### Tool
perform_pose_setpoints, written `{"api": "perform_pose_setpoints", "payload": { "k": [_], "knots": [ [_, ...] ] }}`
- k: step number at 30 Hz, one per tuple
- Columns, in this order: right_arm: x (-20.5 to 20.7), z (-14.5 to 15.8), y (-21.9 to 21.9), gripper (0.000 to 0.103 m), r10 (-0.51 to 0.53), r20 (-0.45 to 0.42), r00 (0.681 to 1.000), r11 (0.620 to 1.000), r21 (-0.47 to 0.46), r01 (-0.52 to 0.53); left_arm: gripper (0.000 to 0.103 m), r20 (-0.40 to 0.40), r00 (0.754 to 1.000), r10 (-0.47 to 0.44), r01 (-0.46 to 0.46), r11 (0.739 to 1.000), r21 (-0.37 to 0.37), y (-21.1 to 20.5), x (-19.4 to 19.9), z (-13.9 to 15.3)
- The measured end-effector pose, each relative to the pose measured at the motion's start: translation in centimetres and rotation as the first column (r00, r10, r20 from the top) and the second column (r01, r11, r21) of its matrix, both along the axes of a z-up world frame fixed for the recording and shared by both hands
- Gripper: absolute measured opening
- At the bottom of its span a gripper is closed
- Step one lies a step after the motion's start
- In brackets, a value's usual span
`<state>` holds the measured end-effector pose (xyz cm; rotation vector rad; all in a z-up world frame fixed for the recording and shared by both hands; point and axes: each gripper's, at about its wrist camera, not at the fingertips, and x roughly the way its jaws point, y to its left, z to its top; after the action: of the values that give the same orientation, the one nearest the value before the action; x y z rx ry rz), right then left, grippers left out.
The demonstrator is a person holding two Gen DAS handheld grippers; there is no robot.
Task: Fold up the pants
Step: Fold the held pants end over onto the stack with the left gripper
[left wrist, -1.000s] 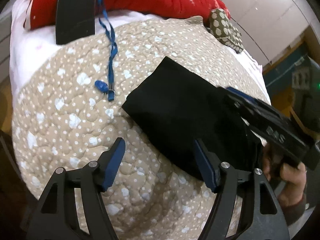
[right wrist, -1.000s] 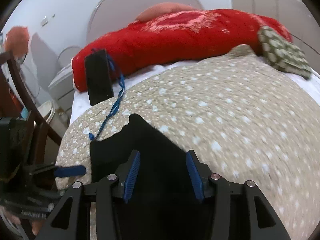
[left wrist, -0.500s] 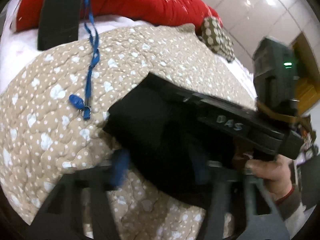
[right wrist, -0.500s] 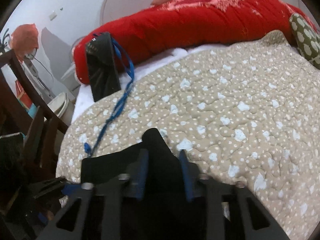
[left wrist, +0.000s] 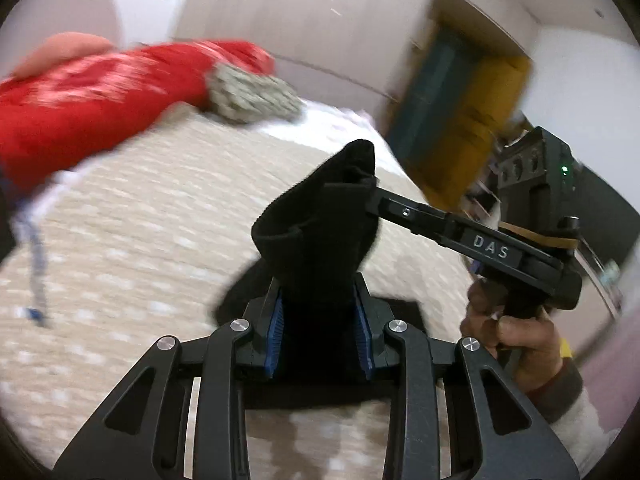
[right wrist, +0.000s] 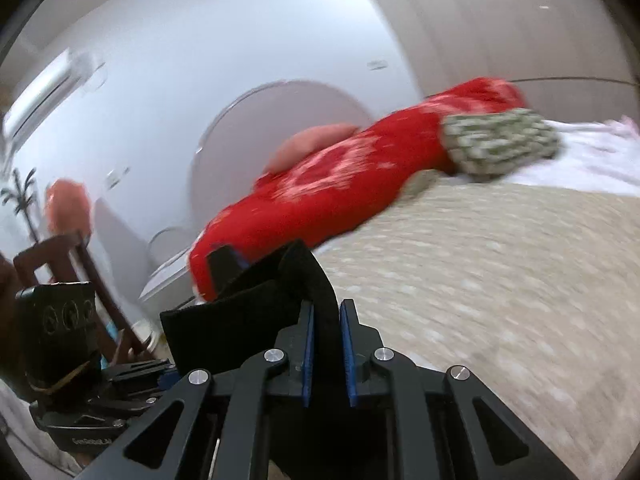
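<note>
Closest to the left wrist camera, the left gripper [left wrist: 319, 316] has its blue-padded fingers [left wrist: 275, 322] pressed in against a thick fold of the black pants [left wrist: 316, 240], which rise in a bunched column out of the grip and stand lifted above the bed. Just beyond, the right gripper [left wrist: 362, 190] reaches in from the right side, its black arm marked "DAS", and pinches the upper edge of the same bundle; the right hand [left wrist: 516, 328] wraps the handle below it. From the right wrist view, the right gripper [right wrist: 326, 350] is closed to a narrow gap on a band of the pants [right wrist: 256, 304], with the rest of the cloth draped off to the left toward the other tool. Under and past the garment spreads the beige spotted quilt [left wrist: 140, 220], blurred by motion. A blue lanyard [left wrist: 36, 264] lies on it at the left edge. Farther back, a red blanket [right wrist: 340, 184] lies along the head of the bed with a green spotted pillow [right wrist: 500, 146] touching its end, and a white wall [right wrist: 240, 40] stands behind.
</note>
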<state>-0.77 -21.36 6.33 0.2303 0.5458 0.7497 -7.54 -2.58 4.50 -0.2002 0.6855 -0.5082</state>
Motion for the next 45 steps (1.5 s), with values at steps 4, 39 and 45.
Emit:
{"api": "perform_pose_setpoints", "payload": {
  "k": [4,39,45],
  "knots": [
    [-2.6,-4.0,-7.0,0.011,-0.157,-0.129,0.979,0.987,0.022,0.161,0.029,-0.101,0.984,-0.148,0.156,0.985,0.079,-6.7,0.5,-4.0],
    [-5.9,-6.8,-11.5,0.007,-0.515,-0.261,0.817,0.845,-0.315,0.432,0.065,-0.21,0.976,0.053,-0.008,0.978,0.209,-1.8,5.0,-6.9],
    [-7.7,-3.5,-9.5,0.007,-0.381,-0.201,0.903,0.912,-0.243,0.331,0.065,-0.152,0.983,0.099,-0.064,0.973,0.22,-1.6,6.7,-5.5]
  ]
}}
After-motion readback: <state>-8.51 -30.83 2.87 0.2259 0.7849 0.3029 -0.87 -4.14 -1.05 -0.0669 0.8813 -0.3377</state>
